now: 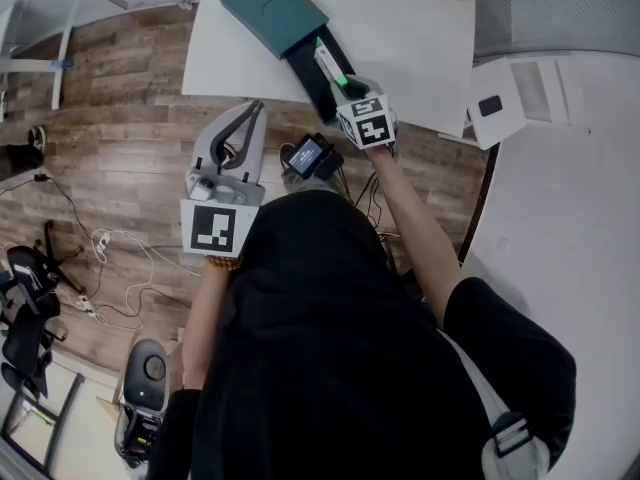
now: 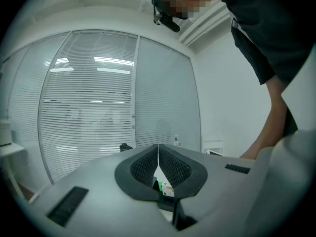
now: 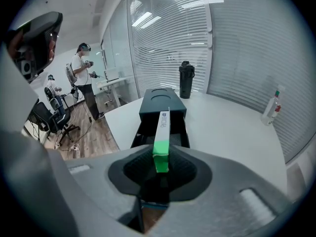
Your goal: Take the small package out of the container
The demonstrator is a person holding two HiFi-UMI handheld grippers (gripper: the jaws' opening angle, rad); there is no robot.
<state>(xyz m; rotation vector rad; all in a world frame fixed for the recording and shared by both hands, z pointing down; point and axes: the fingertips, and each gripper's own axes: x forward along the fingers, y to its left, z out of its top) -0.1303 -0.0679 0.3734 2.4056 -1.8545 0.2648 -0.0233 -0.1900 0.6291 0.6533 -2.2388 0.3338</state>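
A dark green container (image 1: 272, 8) lies on the white table (image 1: 420, 38), its black inner tray (image 1: 308, 76) slid out toward me. My right gripper (image 1: 345, 86) is shut on the small package (image 1: 330, 65), a slim white carton with a green end. In the right gripper view the package (image 3: 162, 132) sticks out from between the pads of the right gripper (image 3: 161, 159), above the open tray of the container (image 3: 160, 100). My left gripper (image 1: 252, 113) hangs over the wooden floor, left of the table. Its jaws meet in the left gripper view (image 2: 158, 152) with nothing between them.
A black bottle (image 3: 185, 80) stands behind the container and a clear bottle (image 3: 273, 105) at the table's far right. A white box (image 1: 495, 108) sits on a second white surface to the right. Cables (image 1: 100, 258) lie on the floor; a person (image 3: 83, 78) and chairs (image 3: 49, 112) are far left.
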